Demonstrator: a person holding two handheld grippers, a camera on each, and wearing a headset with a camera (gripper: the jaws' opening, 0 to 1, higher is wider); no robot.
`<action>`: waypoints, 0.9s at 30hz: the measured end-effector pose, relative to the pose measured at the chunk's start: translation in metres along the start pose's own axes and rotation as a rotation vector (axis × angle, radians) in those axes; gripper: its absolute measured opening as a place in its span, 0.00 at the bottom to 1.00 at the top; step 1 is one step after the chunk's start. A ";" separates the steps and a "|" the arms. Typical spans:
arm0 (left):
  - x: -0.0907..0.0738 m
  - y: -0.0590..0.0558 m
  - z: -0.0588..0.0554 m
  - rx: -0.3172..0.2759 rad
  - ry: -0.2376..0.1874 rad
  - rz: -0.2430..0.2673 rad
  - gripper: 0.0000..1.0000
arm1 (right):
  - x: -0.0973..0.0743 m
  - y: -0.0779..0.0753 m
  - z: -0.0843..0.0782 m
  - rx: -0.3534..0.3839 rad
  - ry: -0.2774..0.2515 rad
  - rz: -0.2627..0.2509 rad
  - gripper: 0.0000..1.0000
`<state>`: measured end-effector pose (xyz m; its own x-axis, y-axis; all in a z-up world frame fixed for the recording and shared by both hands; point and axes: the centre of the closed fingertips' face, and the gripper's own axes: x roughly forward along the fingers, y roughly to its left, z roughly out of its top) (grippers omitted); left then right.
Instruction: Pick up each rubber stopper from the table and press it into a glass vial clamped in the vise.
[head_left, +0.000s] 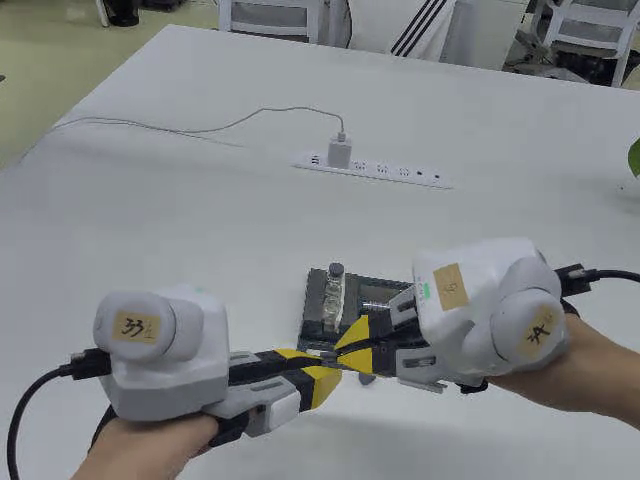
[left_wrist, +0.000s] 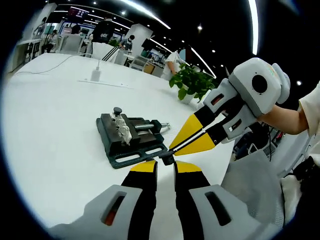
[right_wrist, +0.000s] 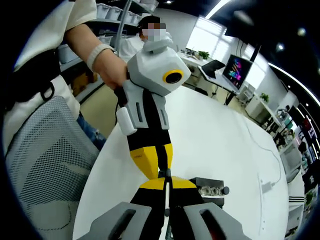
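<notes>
A dark vise (head_left: 385, 290) (left_wrist: 112, 142) (right_wrist: 207, 182) lies on the white table and clamps a row of glass vials (head_left: 333, 300) (left_wrist: 122, 129) (right_wrist: 210, 190). The vial at one end carries a black stopper (head_left: 336, 268) (left_wrist: 117, 110) (right_wrist: 226, 190). Just in front of the vise, above the table, my left gripper (head_left: 345, 366) (left_wrist: 166, 169) and right gripper (head_left: 356, 360) (right_wrist: 167, 181) meet tip to tip. A small dark rubber stopper (left_wrist: 168, 160) (right_wrist: 166, 174) sits between both pairs of yellow tips, and both grippers look shut on it.
A white power strip (head_left: 375, 170) with a charger (head_left: 340, 152) and a cable lies further back on the table. A potted plant (left_wrist: 192, 82) stands at the table's far side. A mesh chair (right_wrist: 45, 155) stands off the near edge.
</notes>
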<state>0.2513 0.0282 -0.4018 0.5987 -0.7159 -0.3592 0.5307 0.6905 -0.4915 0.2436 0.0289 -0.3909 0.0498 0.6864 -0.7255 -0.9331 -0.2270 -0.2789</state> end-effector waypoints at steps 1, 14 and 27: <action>0.000 -0.002 0.001 -0.013 -0.009 -0.010 0.08 | 0.000 0.000 0.000 -0.013 0.000 -0.002 0.00; -0.003 -0.006 0.005 -0.142 -0.062 -0.061 0.06 | -0.003 0.002 0.002 -0.039 -0.014 0.005 0.00; -0.003 -0.011 -0.001 -0.180 -0.045 -0.080 0.05 | -0.003 0.008 0.002 -0.025 -0.012 0.016 0.00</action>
<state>0.2432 0.0232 -0.3960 0.5869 -0.7598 -0.2796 0.4642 0.5987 -0.6528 0.2355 0.0261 -0.3894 0.0309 0.6909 -0.7223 -0.9245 -0.2549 -0.2834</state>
